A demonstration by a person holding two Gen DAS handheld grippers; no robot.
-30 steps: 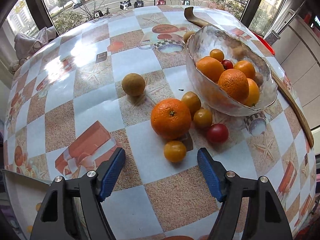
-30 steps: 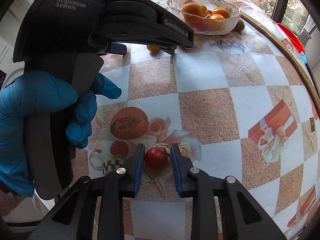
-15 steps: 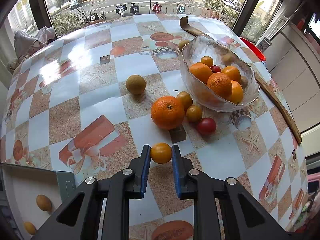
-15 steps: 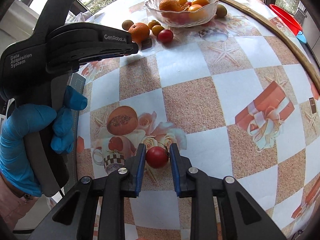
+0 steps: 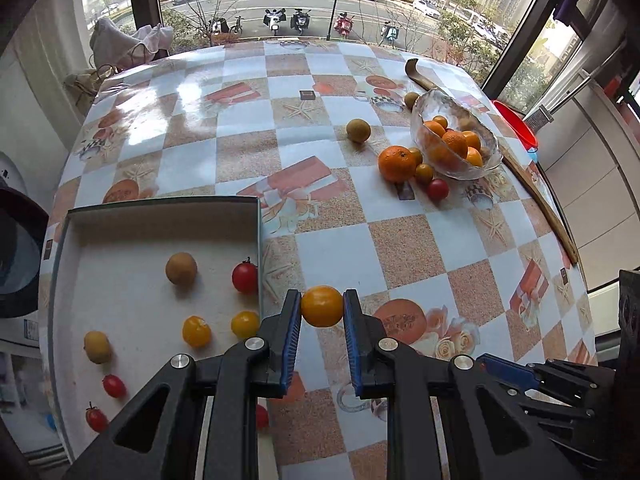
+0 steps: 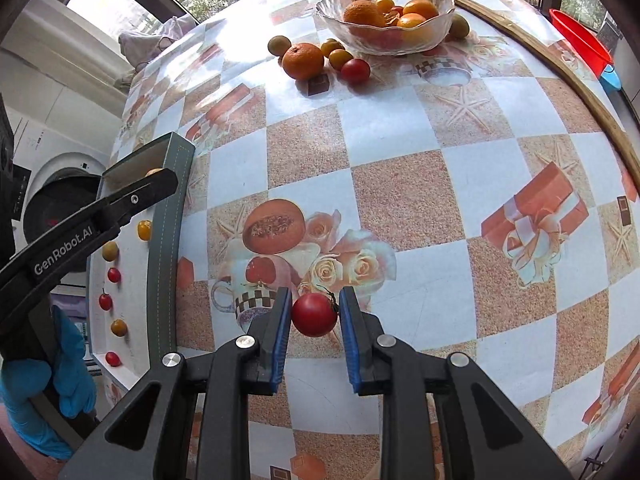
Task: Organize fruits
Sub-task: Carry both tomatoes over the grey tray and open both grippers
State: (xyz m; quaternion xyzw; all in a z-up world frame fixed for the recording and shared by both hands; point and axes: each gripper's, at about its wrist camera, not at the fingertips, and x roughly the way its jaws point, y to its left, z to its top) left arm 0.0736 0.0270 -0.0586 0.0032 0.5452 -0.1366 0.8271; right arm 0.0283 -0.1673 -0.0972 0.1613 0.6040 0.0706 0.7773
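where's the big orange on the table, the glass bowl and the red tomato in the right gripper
big orange (image 5: 397, 164): left wrist view, middle of its peel.
glass bowl (image 6: 440, 38): right wrist view, its clear side wall.
red tomato (image 6: 314, 314): right wrist view, middle of its skin.

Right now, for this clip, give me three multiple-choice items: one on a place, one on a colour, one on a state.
1. Where does the grey tray lie in the left wrist view?
A. Left of the left tool
B. Behind the glass bowl
C. Under the big orange

2. What colour is the fruit in the right tool?
A. Green
B. Red
C. Yellow

3. What state is the left tool in?
A. Open and empty
B. Shut on an orange-yellow tomato
C. Shut on a brown fruit

Answers: 1 A, the tray fills the lower left beside the tool. 2 B, a red tomato sits between its pads. 3 B, both pads press the orange-yellow tomato.
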